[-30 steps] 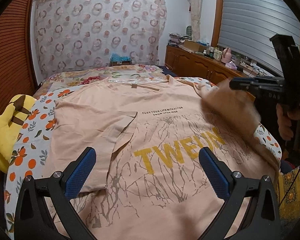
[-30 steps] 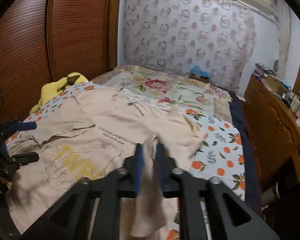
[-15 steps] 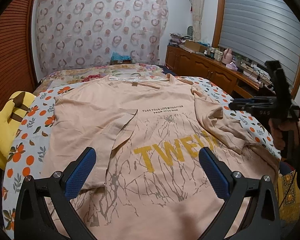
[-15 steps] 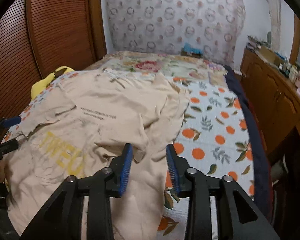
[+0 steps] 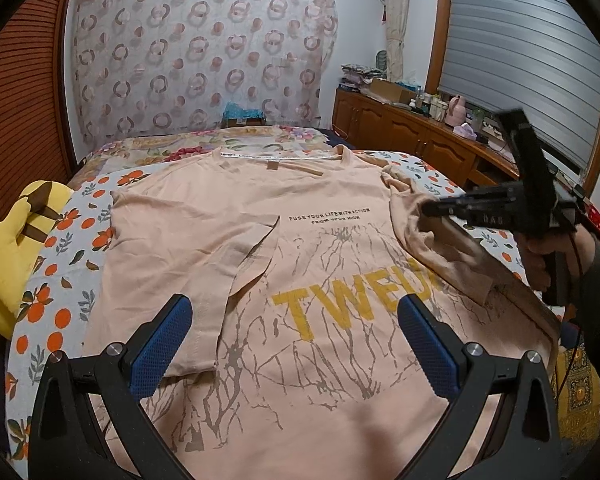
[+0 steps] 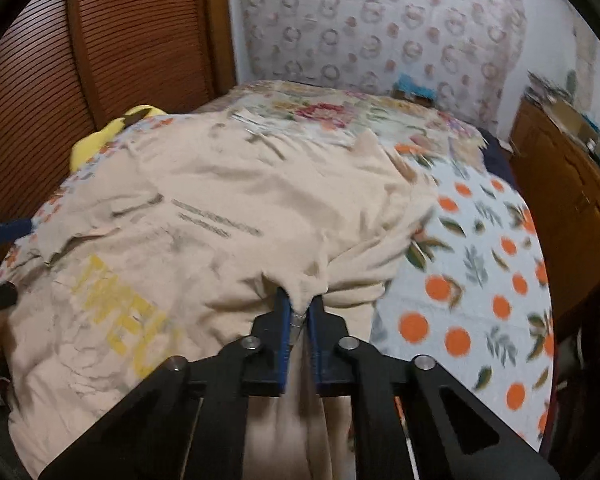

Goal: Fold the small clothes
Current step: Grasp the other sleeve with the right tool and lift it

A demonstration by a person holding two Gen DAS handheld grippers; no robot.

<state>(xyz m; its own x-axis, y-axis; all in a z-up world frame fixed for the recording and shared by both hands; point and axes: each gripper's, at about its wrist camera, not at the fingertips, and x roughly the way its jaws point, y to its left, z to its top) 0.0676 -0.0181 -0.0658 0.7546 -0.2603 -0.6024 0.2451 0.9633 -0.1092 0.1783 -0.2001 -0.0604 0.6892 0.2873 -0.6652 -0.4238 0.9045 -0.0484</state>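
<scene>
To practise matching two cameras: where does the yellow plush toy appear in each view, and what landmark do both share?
Left wrist view: yellow plush toy at the left edge, beside the T-shirt.
Right wrist view: upper left, beyond the T-shirt.
Shared landmark: the ring-patterned curtain.

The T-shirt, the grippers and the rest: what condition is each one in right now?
T-shirt: spread face up on the bed, one sleeve folded in over the chest, the other pinched.
Right gripper: just closed, shut on the T-shirt.
Left gripper: open, holding nothing.
Yellow plush toy: lying at the bed's edge.
Window blind: lowered.
</scene>
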